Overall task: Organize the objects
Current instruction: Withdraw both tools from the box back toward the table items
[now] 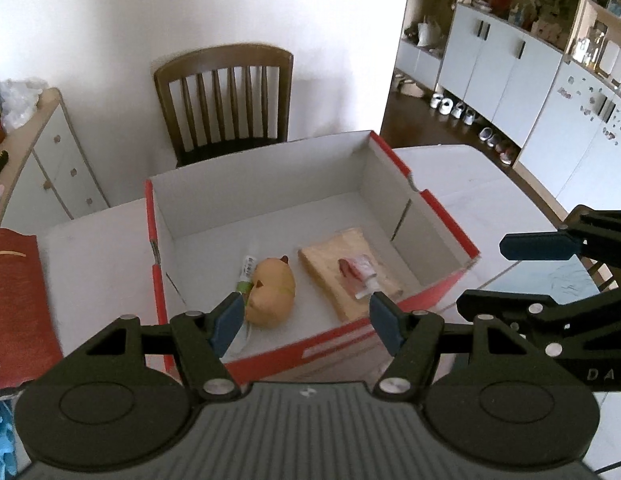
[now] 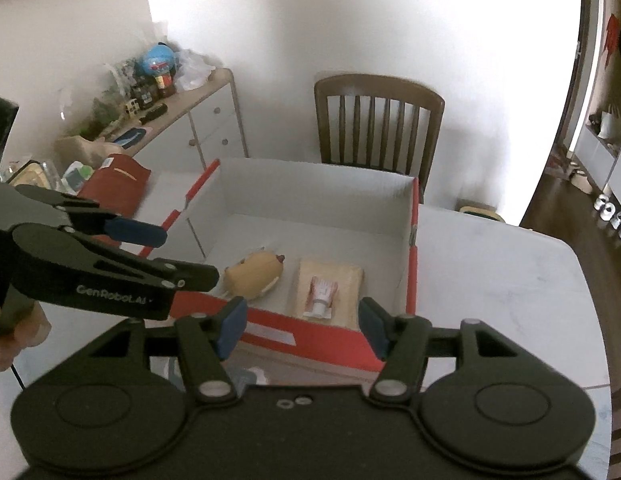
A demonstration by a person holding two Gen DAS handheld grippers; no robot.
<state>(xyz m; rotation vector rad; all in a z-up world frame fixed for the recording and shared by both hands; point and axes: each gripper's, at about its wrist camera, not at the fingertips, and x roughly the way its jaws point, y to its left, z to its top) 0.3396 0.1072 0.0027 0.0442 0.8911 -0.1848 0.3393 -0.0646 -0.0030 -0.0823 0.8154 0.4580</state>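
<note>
Left wrist view shows our left gripper (image 1: pixel 306 320) and right gripper (image 2: pixel 302 328) with fingers apart and empty above the box (image 1: pixel 430 200), where the toy (image 1: pixel 270 296) lies, so we should lift away slowly.

Toy (image 2: pixel 254 270), tube (image 2: pixel 321 294) in red box (image 2: pixel 334 342)

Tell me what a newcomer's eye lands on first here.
The red box with white inside, open on the white table. In it lie a tan plush toy and, to its right, a folded beige cloth with a small tube on top.
</note>
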